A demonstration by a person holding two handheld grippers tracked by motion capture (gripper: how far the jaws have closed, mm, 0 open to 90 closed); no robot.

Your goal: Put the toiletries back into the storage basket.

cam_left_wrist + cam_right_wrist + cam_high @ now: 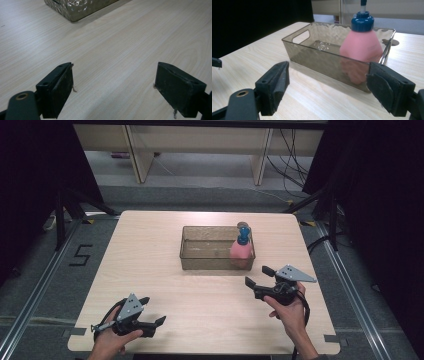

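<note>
Pink bottle (241, 251) with blue cap upright in right end of clear tray (200, 261) on worktop (150, 270). Left tool (153, 312) spread wide, empty, near front edge. Right tool (258, 275) spread wide, empty, just before tray.

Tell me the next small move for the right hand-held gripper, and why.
Probably ease the right hand-held gripper forward toward the pink bottle: its jaws stand open and empty just short of the tray, and the bottle stands upright at the tray's near end.
</note>
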